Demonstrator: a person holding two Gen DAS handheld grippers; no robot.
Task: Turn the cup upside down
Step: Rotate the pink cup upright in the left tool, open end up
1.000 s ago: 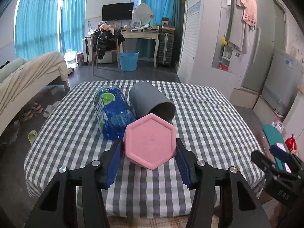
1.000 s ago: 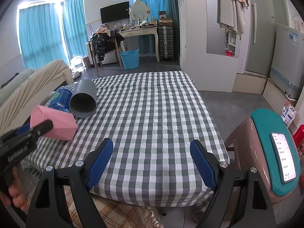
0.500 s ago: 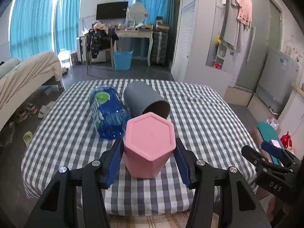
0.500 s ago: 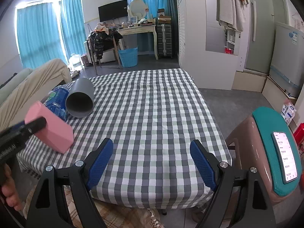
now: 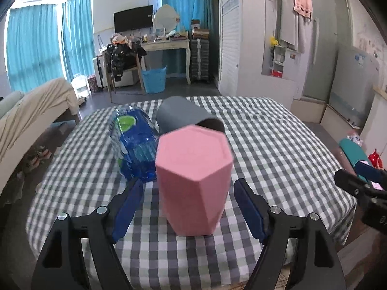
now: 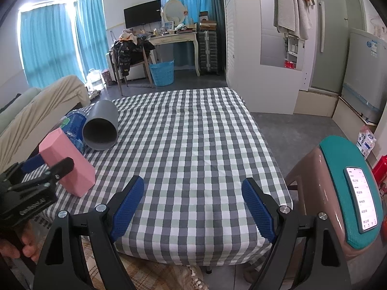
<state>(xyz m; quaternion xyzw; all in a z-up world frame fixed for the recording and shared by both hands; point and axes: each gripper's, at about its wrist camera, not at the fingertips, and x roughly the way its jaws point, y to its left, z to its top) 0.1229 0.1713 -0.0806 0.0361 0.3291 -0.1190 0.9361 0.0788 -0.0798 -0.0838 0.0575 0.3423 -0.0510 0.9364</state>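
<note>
A pink hexagonal cup (image 5: 193,181) stands upside down on the checked tablecloth (image 5: 278,149), closed base up. My left gripper (image 5: 191,207) is open, its blue pads on either side of the cup with a gap on both sides. In the right wrist view the cup (image 6: 70,166) shows at the left with the left gripper (image 6: 36,169) around it. My right gripper (image 6: 193,207) is open and empty over the table's near right edge.
A grey cup (image 5: 183,118) lies on its side behind the pink cup, mouth toward me. A blue plastic bottle (image 5: 133,142) lies to its left. A brown stool with a teal top and a phone (image 6: 360,203) stands right of the table.
The pink cup went from tilted in the left gripper's grip to standing upside down on the cloth. The left jaws have opened and let go of it. The right gripper stayed put.
</note>
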